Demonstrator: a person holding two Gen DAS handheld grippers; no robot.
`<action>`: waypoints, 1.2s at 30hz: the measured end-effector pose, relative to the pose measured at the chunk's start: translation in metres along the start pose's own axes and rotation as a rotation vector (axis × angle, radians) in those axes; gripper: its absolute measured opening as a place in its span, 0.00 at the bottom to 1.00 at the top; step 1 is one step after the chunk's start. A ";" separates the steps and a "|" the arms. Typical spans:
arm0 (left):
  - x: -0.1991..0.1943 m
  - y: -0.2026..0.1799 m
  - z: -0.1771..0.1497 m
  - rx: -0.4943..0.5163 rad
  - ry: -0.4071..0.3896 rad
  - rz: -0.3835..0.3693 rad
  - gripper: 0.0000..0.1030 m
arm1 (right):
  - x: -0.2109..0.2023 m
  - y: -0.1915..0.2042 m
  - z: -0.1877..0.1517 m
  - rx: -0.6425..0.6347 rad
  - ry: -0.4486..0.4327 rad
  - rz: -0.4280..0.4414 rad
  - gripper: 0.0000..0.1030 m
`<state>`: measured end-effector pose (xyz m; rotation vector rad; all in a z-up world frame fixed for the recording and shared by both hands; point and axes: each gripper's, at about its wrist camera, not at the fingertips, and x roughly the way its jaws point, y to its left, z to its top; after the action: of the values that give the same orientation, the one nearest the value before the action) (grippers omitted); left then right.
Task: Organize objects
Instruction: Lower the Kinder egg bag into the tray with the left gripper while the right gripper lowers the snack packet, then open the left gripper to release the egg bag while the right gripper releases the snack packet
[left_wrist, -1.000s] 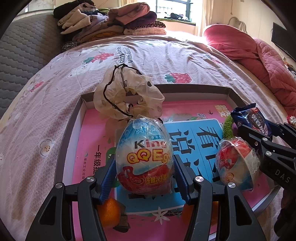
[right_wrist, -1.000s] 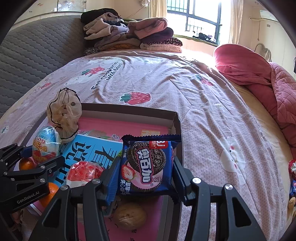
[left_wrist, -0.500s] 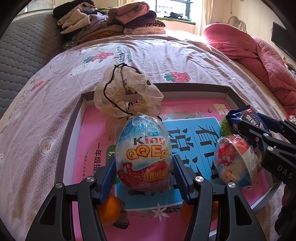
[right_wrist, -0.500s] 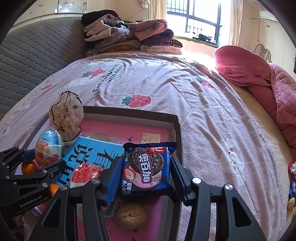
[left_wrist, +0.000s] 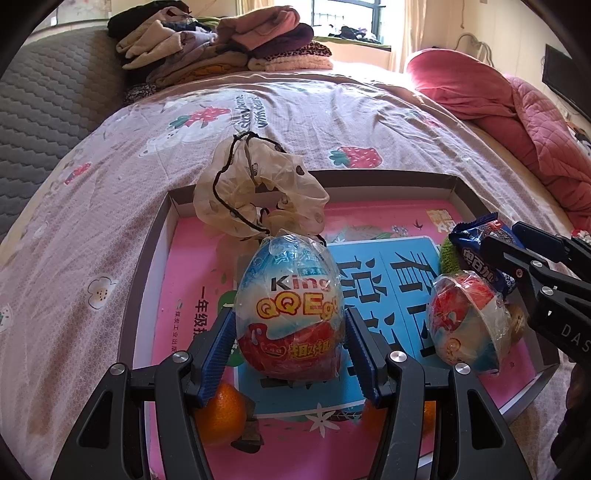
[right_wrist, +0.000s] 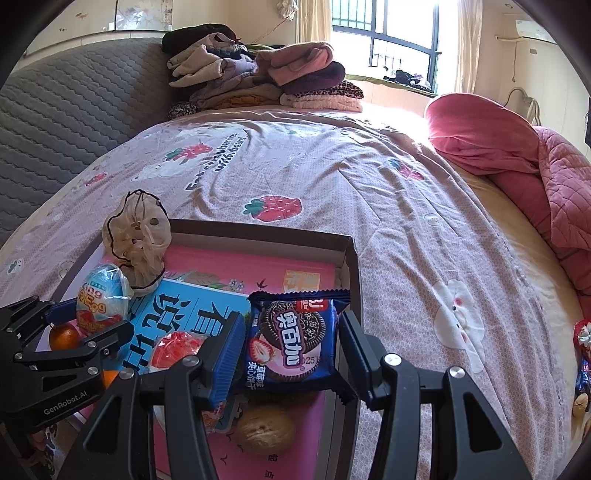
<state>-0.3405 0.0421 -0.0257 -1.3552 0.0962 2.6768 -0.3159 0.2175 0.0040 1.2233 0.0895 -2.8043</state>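
A blue and red wrapped toy egg (left_wrist: 290, 302) marked "QQ Egg" hangs over the open box (left_wrist: 146, 266), with my left gripper (left_wrist: 290, 332) shut on it, blue pads against its sides. The right wrist view shows this egg (right_wrist: 99, 299) at the far left in the left gripper (right_wrist: 79, 319). My right gripper (right_wrist: 291, 332) is shut on a dark blue cookie packet (right_wrist: 295, 339) over the box's right side (right_wrist: 349, 266). In the left wrist view the packet (left_wrist: 480, 251) and right gripper (left_wrist: 524, 254) sit at the right edge.
Inside the box lie a blue book (left_wrist: 373, 291), a beige scrunchie (left_wrist: 258, 192), a second wrapped egg (left_wrist: 465, 321), oranges (left_wrist: 221, 413) and a walnut (right_wrist: 266, 428). The box rests on a strawberry-print bedspread (right_wrist: 332, 177). Folded clothes (right_wrist: 258, 74) are stacked at the back, a pink quilt (right_wrist: 517, 147) at right.
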 end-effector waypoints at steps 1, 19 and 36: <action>-0.001 0.000 0.000 -0.002 -0.001 -0.003 0.59 | 0.000 0.000 0.000 -0.001 0.000 0.000 0.51; -0.010 -0.001 0.004 -0.013 -0.008 0.011 0.62 | -0.005 0.004 0.002 -0.015 -0.008 0.004 0.53; -0.034 -0.001 0.012 -0.029 -0.047 0.024 0.67 | -0.028 0.007 0.007 -0.014 -0.049 0.020 0.54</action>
<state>-0.3298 0.0408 0.0083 -1.3070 0.0697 2.7380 -0.3016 0.2118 0.0291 1.1452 0.0935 -2.8095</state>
